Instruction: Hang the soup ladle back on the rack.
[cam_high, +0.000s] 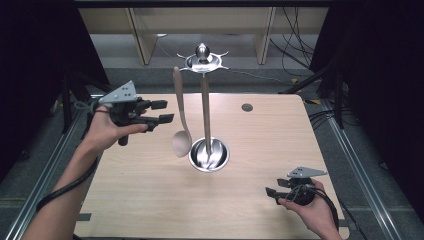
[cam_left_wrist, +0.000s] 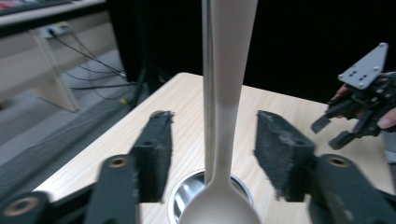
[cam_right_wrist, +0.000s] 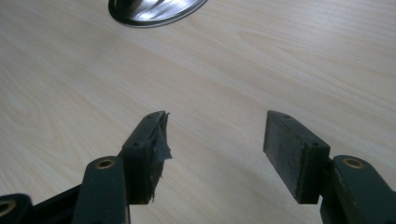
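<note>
One spoon (cam_high: 181, 120), one metal stand (cam_high: 206, 90), two grippers, one table (cam_high: 270, 145).

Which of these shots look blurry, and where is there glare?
Left gripper view: the beige hanging spoon and black jaws are soft, close to the lens. High view: sharp, glare on the round steel stand base. Right gripper view: wooden table crisp, base rim glinting.

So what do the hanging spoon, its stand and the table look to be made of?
The hanging beige spoon looks like matte plastic or maybe wood: even, dull colour with no glare. The shiny silver stand looks like polished metal, with mirror reflections in its round base. The pale table looks like wood-grain laminate or wood.
</note>
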